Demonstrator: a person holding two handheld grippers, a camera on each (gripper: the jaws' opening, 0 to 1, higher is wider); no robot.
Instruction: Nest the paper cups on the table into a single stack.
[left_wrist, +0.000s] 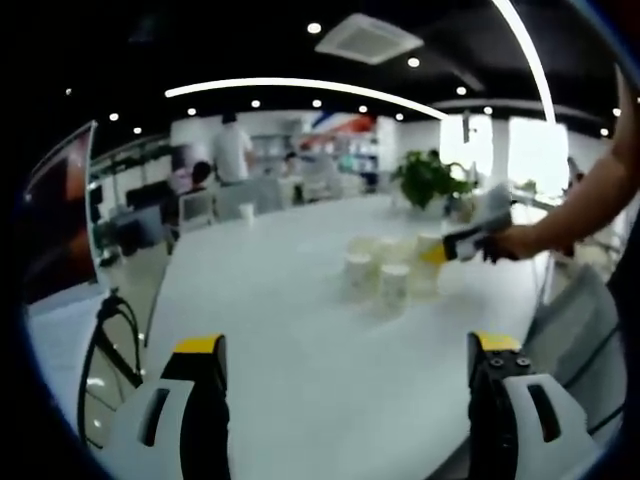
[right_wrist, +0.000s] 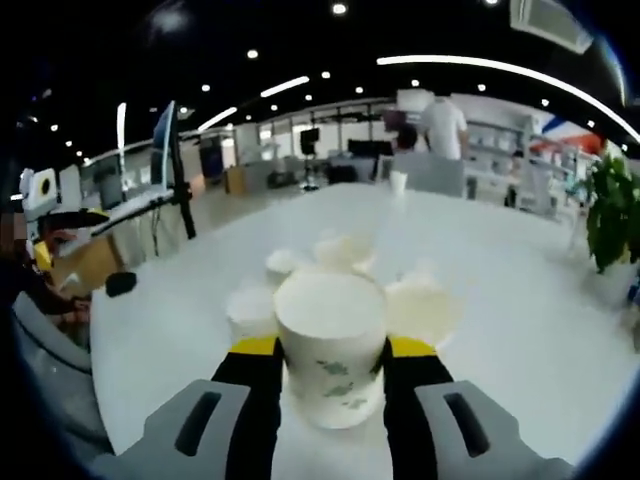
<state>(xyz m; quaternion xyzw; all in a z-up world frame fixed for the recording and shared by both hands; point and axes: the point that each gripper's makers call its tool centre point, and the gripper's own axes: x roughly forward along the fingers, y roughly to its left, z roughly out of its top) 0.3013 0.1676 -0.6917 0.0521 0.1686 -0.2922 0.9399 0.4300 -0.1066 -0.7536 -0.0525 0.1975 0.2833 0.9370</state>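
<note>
**Inspector A:** Right gripper (right_wrist: 332, 355), nearest first. What do you find?

**Inspector B:** Its jaws are clamped on one paper cup (right_wrist: 331, 340), held by its sides. The cup looks inverted, flat base towards the camera, though blur leaves that uncertain. Its long axis runs roughly along the jaws.

**Inspector A:** And beyond that cup?

**Inspector B:** The cluster of cups (right_wrist: 300, 280) stands on the white worktop (right_wrist: 520, 330) just behind the held cup and to both sides of it, mouths appearing upward. Whether the held cup touches any of them I cannot tell.

**Inspector A:** Left gripper (left_wrist: 345, 365)?

**Inspector B:** Jaws spread wide, nothing between them, low over the near edge of the worktop (left_wrist: 290, 340). From there the cluster (left_wrist: 385, 270) lies well ahead and slightly right, with the right gripper (left_wrist: 452, 247) at its far right side, a person's hand behind it.

**Inspector A:** Your judgement on the next move?

**Inspector B:** The right hand is much the nearer. Nesting turns on lining the held cup's axis with one standing cup directly beyond it. A potted plant (left_wrist: 430, 178) stands farther back, clear of the work.
</note>
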